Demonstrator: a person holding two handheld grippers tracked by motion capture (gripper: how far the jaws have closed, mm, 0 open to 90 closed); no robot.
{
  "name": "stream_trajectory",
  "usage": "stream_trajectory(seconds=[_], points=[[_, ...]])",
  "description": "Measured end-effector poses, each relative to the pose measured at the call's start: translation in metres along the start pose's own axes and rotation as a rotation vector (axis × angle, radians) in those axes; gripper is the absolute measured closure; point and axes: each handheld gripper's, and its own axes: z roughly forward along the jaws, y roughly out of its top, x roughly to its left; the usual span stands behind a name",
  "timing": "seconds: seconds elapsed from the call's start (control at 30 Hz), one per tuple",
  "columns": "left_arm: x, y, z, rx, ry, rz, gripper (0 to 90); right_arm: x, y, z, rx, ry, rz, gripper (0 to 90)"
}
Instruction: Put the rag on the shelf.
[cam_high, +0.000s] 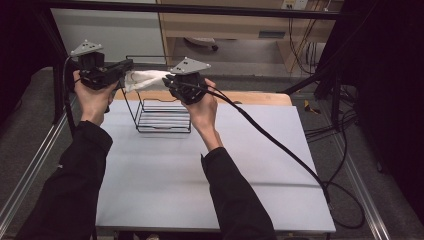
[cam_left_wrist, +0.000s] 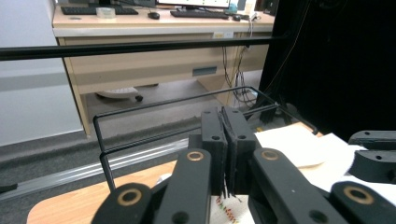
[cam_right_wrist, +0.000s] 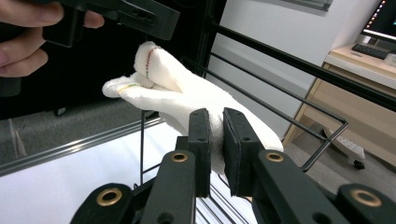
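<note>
Cloth stretched between both grippers, above rack at table's far side.
Cloth (cam_high: 145, 80) upper centre of frame: left gripper (cam_high: 127, 65) on its left end, right gripper (cam_high: 170, 82) on its right. Wire rack (cam_high: 162, 117) directly below, on table (cam_high: 210, 170).

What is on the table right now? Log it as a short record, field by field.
held thing: white cloth, stretched between both grippers above the wire rack
left gripper: shut on one end of the cloth
right gripper: shut on the other end
wire rack: black, standing on the table's far part
table: pale top, wooden strip along the far edge
</note>
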Motion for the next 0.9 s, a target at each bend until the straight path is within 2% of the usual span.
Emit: stream_trajectory(seconds=[0.23, 0.4, 0.53, 0.67, 0.77, 0.9], points=[[0.002, -0.017, -0.004, 0.050, -0.038, -0.012, 89.5, 0.000, -0.004, 0.000, 0.012, 0.011, 0.002, 81.1], [0.001, -0.028, -0.007, 0.065, -0.051, 0.001, 89.5, 0.002, -0.005, -0.002, 0.022, 0.021, -0.001, 77.8], [0.000, -0.034, -0.006, 0.077, -0.053, 0.006, 89.5, 0.002, -0.004, -0.003, 0.004, 0.032, -0.006, 70.0], [0.001, -0.040, -0.001, 0.087, -0.050, 0.003, 89.5, 0.000, -0.001, -0.005, -0.018, 0.048, 0.024, 67.8], [0.002, -0.045, 0.002, 0.095, -0.049, 0.001, 89.5, 0.000, -0.002, -0.004, -0.002, 0.060, 0.045, 74.2], [0.003, -0.049, 0.007, 0.102, -0.046, 0.000, 89.5, 0.002, -0.010, 0.007, 0.067, 0.070, 0.064, 85.9]])
